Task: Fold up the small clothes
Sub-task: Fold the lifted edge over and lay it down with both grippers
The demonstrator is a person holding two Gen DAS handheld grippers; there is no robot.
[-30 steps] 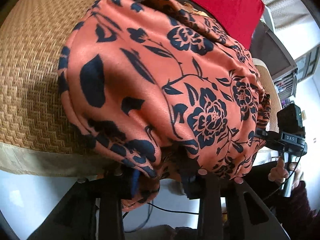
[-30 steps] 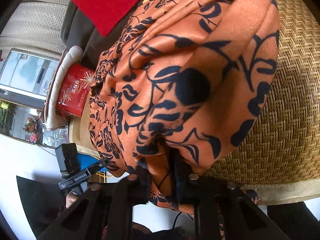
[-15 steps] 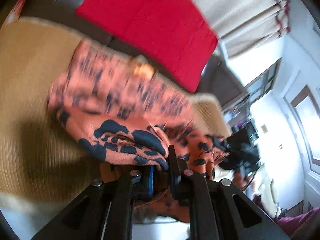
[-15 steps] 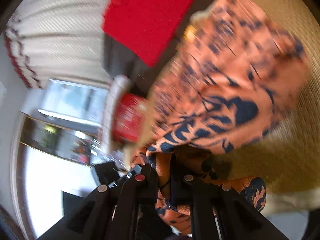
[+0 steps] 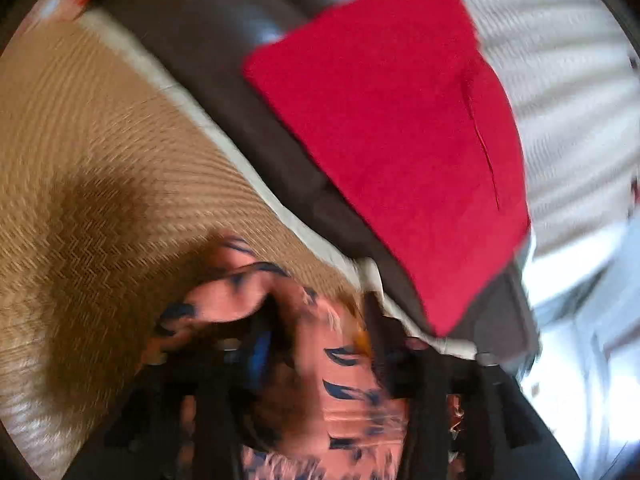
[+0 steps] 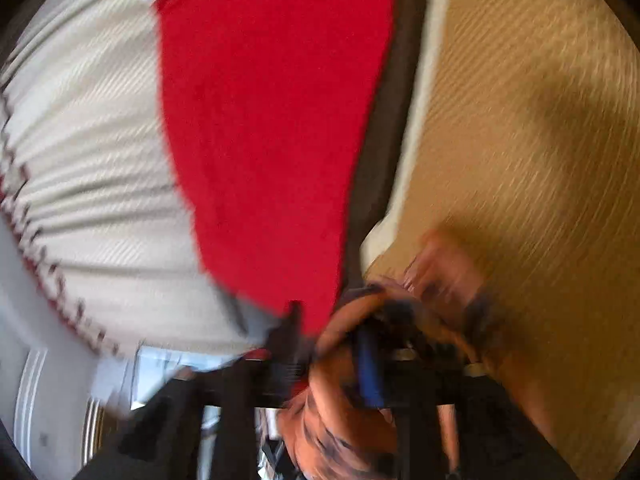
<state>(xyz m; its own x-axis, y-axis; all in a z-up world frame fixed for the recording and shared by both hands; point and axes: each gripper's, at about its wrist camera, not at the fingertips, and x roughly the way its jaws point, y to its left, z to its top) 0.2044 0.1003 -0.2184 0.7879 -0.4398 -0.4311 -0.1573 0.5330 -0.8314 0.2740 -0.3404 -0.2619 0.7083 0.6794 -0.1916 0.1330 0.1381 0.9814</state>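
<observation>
Woven mat, red cloth on dark sofa, pleated curtain.

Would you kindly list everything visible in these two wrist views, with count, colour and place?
Orange floral-print fabric garment: one, orange with dark blue print, low in both views, between each gripper's jaws.
Woven straw mat: one, tan, under the garment.
Red cloth: one, red, draped on the dark sofa back.
Dark brown sofa back: one, behind the mat.
Pleated curtain: one, cream with red trim, behind the sofa.
Left gripper: one, black; jaws have just been opening, cloth between them.
Right gripper: one, black; likewise just opening, cloth between.
</observation>
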